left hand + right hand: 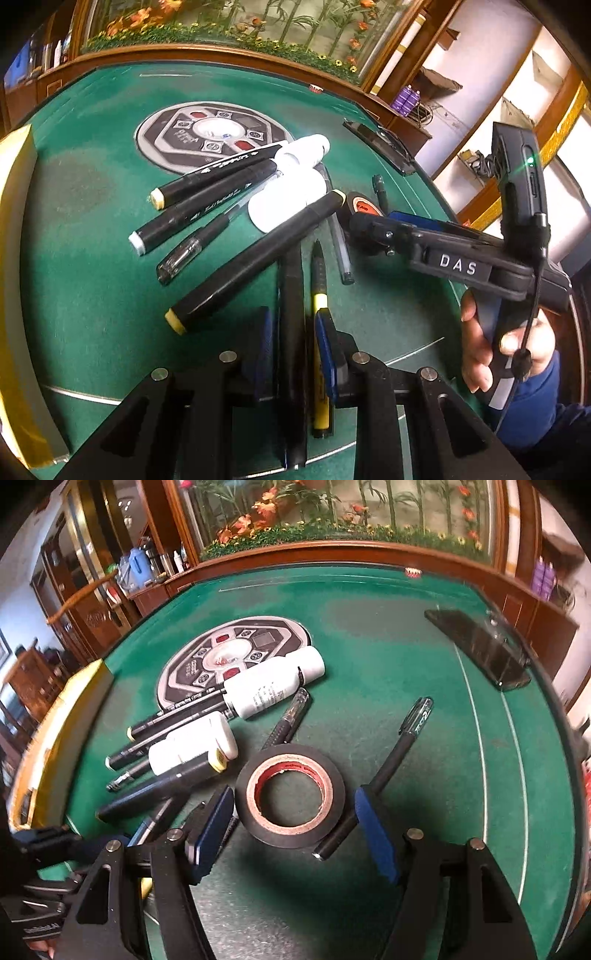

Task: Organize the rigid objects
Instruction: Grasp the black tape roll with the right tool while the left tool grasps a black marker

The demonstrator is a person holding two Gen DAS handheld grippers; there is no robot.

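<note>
**Sorting is only beginning: most items are still lying loose**

On the green table [388, 635], markers and white bottles [273, 686] are lying in a loose pile. The tape roll [291, 794] is sitting between the wide fingers of the right gripper [295, 823], untouched. The left gripper [293, 343] is closing narrowly on a black pen [291, 314] and yellow pen [319, 306]; whether it is really gripping them, I cannot tell.

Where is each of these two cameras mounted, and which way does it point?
Left wrist view: on the left gripper, looking down its fingers at black marker pens on the green felt table; the other hand shows.
Right wrist view: on the right gripper, jaws apart around a black roll of tape.
Shared: the roll of tape, white plastic bottles, and the table.
</note>
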